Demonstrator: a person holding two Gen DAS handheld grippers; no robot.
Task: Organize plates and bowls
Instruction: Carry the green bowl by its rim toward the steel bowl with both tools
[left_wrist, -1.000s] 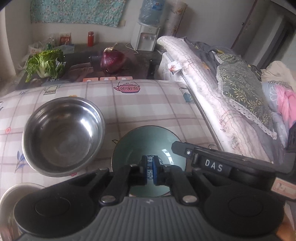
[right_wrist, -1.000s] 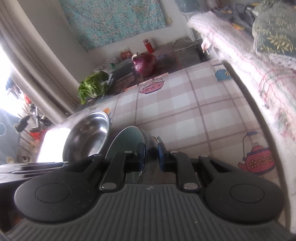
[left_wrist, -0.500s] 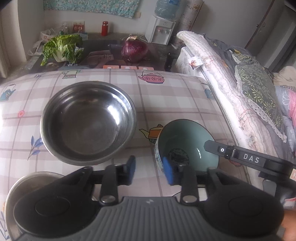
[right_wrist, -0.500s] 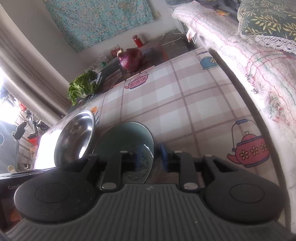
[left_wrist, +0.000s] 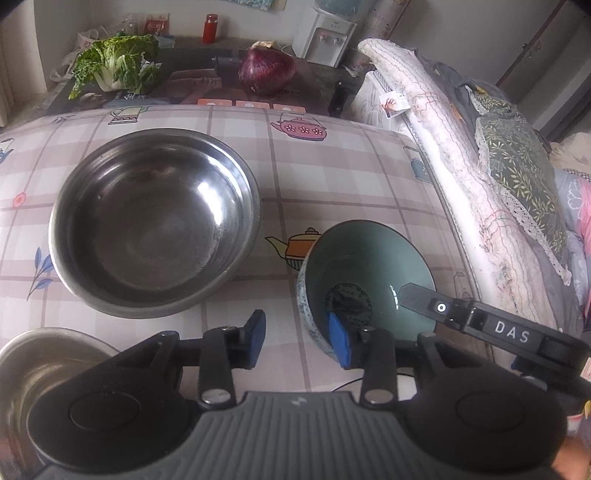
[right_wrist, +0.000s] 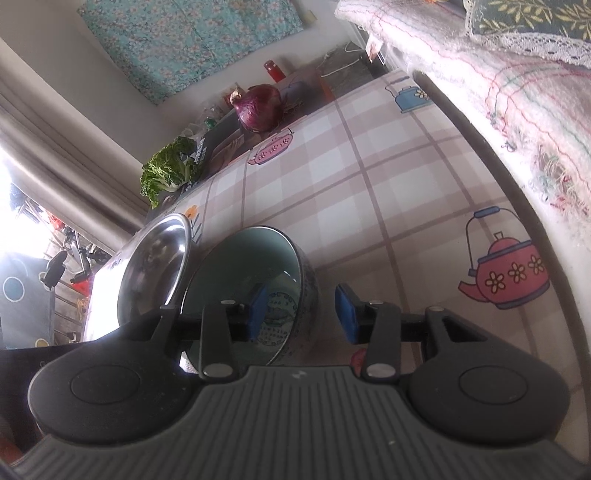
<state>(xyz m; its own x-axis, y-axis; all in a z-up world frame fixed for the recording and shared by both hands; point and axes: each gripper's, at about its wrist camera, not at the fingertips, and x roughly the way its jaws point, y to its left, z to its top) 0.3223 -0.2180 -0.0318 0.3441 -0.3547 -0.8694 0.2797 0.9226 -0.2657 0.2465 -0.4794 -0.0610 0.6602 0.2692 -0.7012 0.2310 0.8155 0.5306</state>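
A teal ceramic bowl (left_wrist: 365, 273) with a patterned outside stands upright on the checked tablecloth (left_wrist: 332, 177), right of a large steel bowl (left_wrist: 155, 221). My left gripper (left_wrist: 297, 339) is open, with its jaws straddling the teal bowl's near-left rim. My right gripper (right_wrist: 303, 312) is open; its jaws straddle the teal bowl's wall (right_wrist: 306, 280) without clamping it. The right gripper's finger (left_wrist: 424, 301) reaches over the bowl's right rim in the left wrist view. The steel bowl (right_wrist: 155, 266) also shows in the right wrist view.
A second steel bowl (left_wrist: 48, 362) sits at the near left. A green cabbage (left_wrist: 114, 62) and a red cabbage (left_wrist: 266, 70) lie on the dark table behind. Rolled bedding (left_wrist: 461, 166) runs along the table's right edge.
Both grippers opened and let go of the teal bowl, which now rests on the cloth. The left gripper pulled back and rose, so more of the table shows.
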